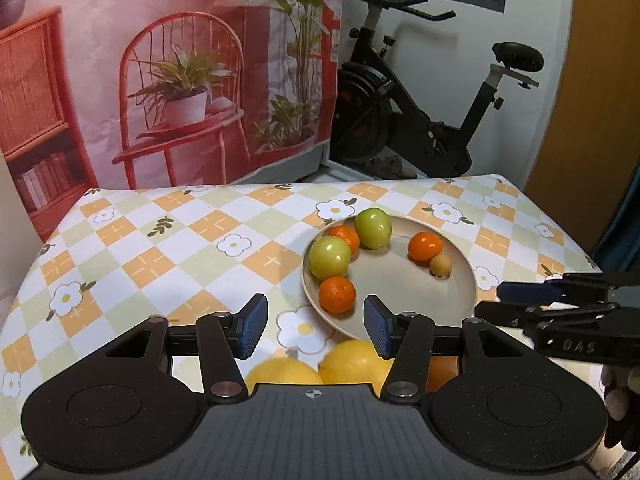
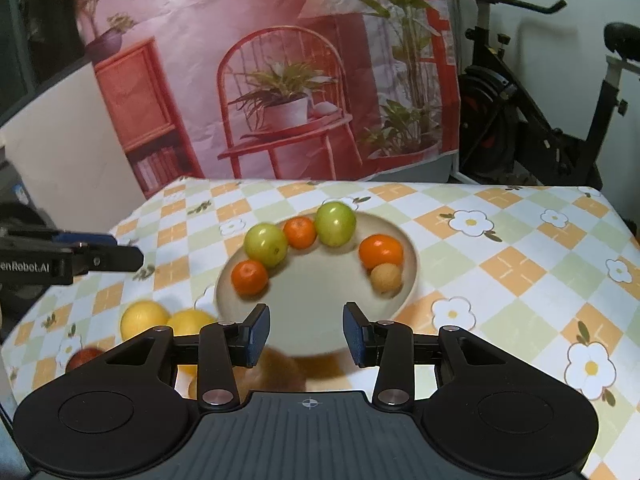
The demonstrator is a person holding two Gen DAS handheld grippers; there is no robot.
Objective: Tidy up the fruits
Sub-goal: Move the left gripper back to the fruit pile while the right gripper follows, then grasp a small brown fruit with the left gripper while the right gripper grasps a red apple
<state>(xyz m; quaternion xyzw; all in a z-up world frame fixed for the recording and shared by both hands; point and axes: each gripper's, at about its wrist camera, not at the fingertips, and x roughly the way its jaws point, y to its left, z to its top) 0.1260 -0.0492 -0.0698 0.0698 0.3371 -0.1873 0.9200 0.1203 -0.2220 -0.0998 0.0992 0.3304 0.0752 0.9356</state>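
Note:
A beige plate point(image 1: 400, 280) point(image 2: 320, 300) on the checked tablecloth holds two green apples point(image 1: 330, 257) point(image 2: 266, 244), three oranges point(image 1: 337, 294) point(image 2: 249, 277) and a small tan fruit point(image 1: 440, 266) point(image 2: 385, 278). Two yellow fruits point(image 1: 354, 362) point(image 2: 144, 318) lie on the cloth beside the plate's near left rim. My left gripper point(image 1: 316, 326) is open and empty above the yellow fruits. My right gripper point(image 2: 306, 334) is open and empty over the plate's near edge; it also shows in the left wrist view point(image 1: 504, 300).
A reddish fruit point(image 2: 82, 358) lies at the cloth's near left, and an orange-brown fruit point(image 2: 280, 372) sits partly hidden below the right gripper. A printed backdrop point(image 1: 160, 72) stands behind the table, and an exercise bike point(image 1: 432, 92) stands to the right.

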